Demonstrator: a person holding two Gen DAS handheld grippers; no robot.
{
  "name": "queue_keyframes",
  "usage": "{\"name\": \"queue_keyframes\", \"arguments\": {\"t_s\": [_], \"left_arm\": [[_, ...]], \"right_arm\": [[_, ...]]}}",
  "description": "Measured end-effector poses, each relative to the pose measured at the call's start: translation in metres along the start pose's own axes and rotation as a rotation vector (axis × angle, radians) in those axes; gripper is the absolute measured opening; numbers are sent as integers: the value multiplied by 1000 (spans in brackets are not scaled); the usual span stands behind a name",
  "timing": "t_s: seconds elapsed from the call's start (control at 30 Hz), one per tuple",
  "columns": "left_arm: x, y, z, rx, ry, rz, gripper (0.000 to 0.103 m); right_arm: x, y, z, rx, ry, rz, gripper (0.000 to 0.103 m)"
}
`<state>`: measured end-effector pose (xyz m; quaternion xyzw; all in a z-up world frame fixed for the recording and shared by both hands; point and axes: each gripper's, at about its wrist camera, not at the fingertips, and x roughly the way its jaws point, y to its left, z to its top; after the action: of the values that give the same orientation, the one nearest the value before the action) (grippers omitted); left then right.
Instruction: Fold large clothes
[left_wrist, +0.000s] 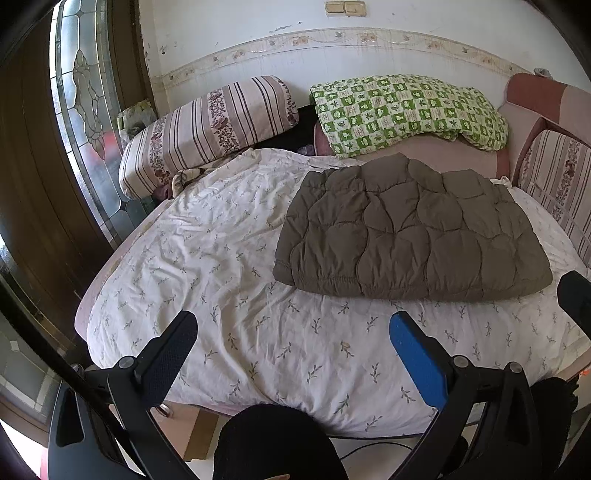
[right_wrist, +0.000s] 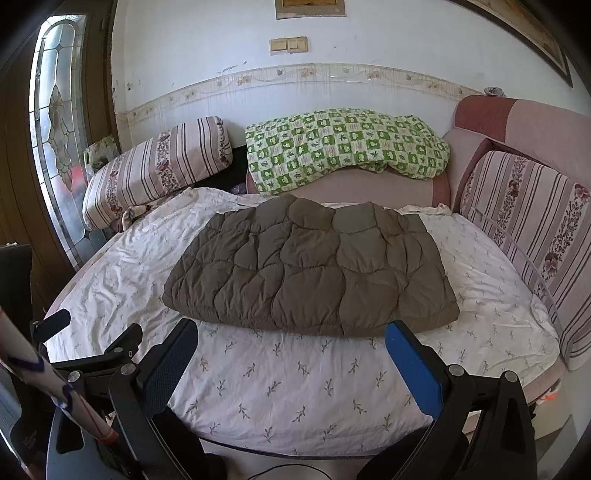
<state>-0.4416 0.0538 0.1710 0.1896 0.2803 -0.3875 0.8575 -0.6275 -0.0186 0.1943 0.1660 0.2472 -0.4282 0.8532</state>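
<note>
— Where was the quilted jacket?

— Folded into a brown rectangle on the bed, on the white leaf-print sheet, nearer the headboard side.

— And the grippers?

— The left gripper hung over the bed's near edge, fingers spread wide, gripping nothing. The right gripper was likewise wide apart and empty, just short of the jacket's hem.

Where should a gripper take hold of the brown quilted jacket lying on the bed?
Probably at the near elastic hem of the brown quilted jacket, one corner per gripper, coming in low from the bed's front edge. That gathered hem faces both open grippers, left gripper and right gripper, and lies flat on the floral sheet, so a finger can likely slide under it.
</note>
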Motion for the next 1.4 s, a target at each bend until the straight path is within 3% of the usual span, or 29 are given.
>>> {"name": "queue_keyframes", "arguments": {"t_s": [1.4], "left_arm": [[9,2,-4,22,16,3,103]], "right_arm": [[9,-4,-3,-3,32,3,103]]}}
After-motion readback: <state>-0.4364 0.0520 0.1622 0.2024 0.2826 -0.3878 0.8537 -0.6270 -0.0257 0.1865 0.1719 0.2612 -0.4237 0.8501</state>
